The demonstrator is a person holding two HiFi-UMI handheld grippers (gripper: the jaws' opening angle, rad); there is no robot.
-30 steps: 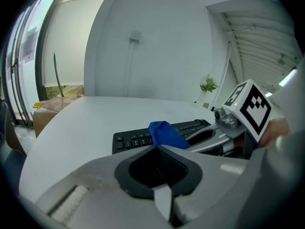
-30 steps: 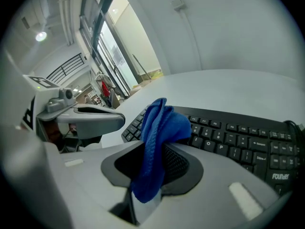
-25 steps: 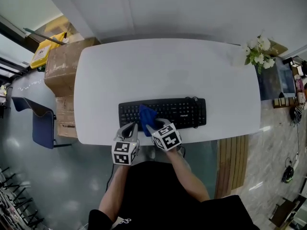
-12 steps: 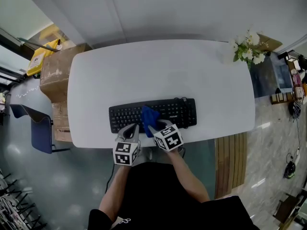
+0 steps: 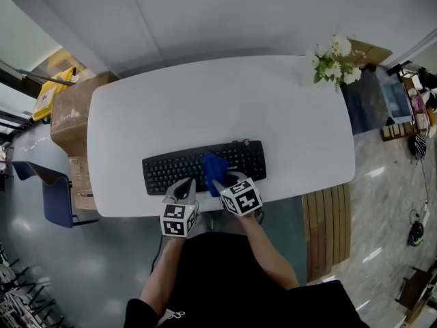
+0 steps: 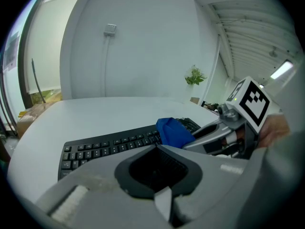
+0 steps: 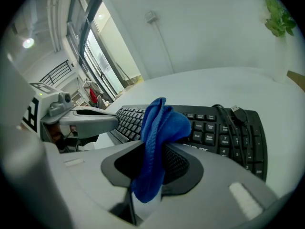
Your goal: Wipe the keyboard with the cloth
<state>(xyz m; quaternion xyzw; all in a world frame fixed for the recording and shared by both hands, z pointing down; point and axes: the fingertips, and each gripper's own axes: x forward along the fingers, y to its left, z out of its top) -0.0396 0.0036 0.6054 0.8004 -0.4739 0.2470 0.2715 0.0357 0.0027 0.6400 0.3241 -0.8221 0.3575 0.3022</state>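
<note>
At the bottom centre of the head view, the left gripper (image 5: 183, 186) hovers over the near edge of the white table (image 5: 205, 108). Its jaws are pressed together with nothing between them. Just to its right, the right gripper (image 5: 220, 182) pinches a blue cloth (image 7: 159, 128), whose bunched end rests on the keys right of the middle of the black keyboard (image 5: 171, 171). A pot of white flowers (image 5: 333, 63) stands on the table's far corner, at the upper right.

We hold our grey two-jaw left gripper (image 5: 182, 187) with its jaws pressed together on nothing, just beside our grey right gripper (image 5: 222, 183), whose jaws pinch a blue cloth (image 5: 214, 164). Both bare forearms (image 5: 166, 268) reach forward.
</note>
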